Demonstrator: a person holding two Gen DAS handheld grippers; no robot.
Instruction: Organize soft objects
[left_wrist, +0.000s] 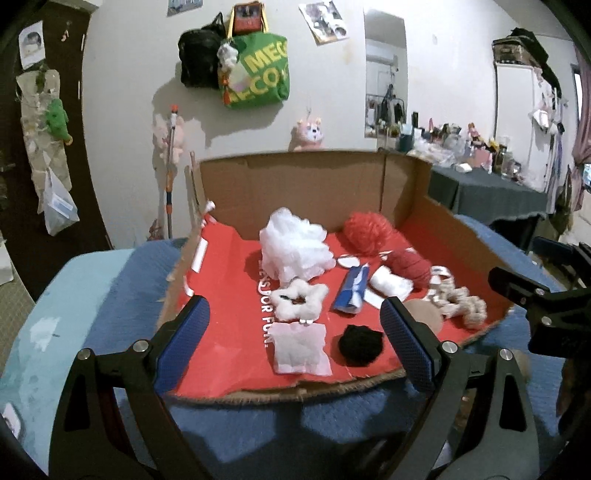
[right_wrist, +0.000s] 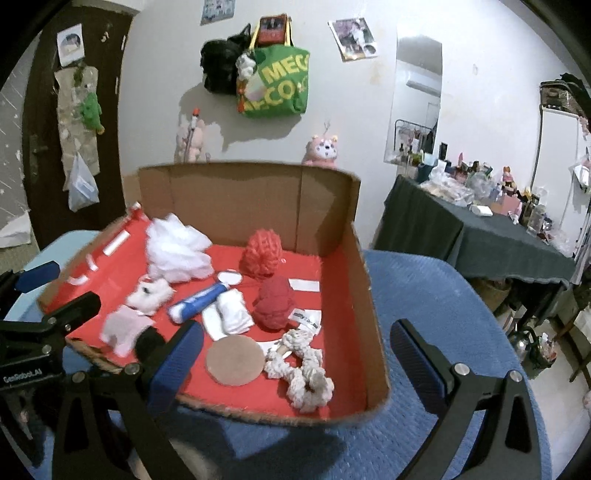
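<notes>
The soft things all lie on the red floor of one cardboard box (left_wrist: 295, 177), which sits on a blue quilted cover (right_wrist: 443, 295). Counting them: one white mesh puff (left_wrist: 293, 247) toward the back, two red yarn balls (the bigger one (left_wrist: 365, 230) behind, the smaller, darker one (left_wrist: 410, 267) nearer), one white fluffy scrunchie (left_wrist: 301, 299), one pale pink pouch (left_wrist: 301, 349) just in front of it, and one black fuzzy ball (left_wrist: 362, 345) beside the pouch. Further right there is one blue-and-white tube (left_wrist: 351, 290), one folded white cloth (left_wrist: 389, 284) touching the small yarn ball, one flat brown disc (right_wrist: 234, 360), and one knotted cream rope (right_wrist: 303, 369) near the front right corner. The pink pouch is blurred in the right wrist view, so its edges are hard to make out there.

Both tools hover at the front rim of the box, touching nothing. The left gripper (left_wrist: 295, 347) has its blue pads spread wide, with the pouch and black ball showing between them. The right gripper (right_wrist: 295, 363) is likewise spread wide, around the rope end of the box.

On the wall behind hang one green tote bag (left_wrist: 258, 70) and one black bag (left_wrist: 199, 57).
</notes>
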